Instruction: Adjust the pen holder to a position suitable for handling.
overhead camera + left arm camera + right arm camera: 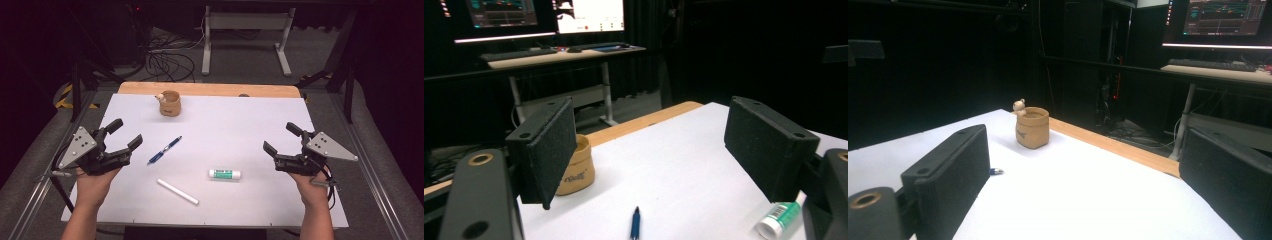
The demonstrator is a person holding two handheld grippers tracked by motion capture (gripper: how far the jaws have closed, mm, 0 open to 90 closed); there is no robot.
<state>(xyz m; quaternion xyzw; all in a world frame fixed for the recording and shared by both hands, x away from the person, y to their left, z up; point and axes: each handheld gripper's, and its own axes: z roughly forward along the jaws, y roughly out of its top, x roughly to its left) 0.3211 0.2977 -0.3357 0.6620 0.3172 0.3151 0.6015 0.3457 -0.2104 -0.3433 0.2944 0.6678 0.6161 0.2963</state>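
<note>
A tan cup (170, 103) with a small figure on its rim stands at the far middle of the white sheet (225, 120). A blue pen (164, 150), a white stick (177, 191) and a white and green glue stick (224, 174) lie nearer the front. My left gripper (125, 134) hovers at the left, open and empty, pointing toward the cup (576, 170) and pen (635, 224). My right gripper (282, 138) hovers at the right, open and empty, with the cup (1032, 127) far ahead of it.
The wooden table edge (210, 89) runs along the far side of the sheet. Beyond it stand a white desk frame (245, 35) and cables on the floor. Monitors (544, 15) and a keyboard sit on a desk in the dark background.
</note>
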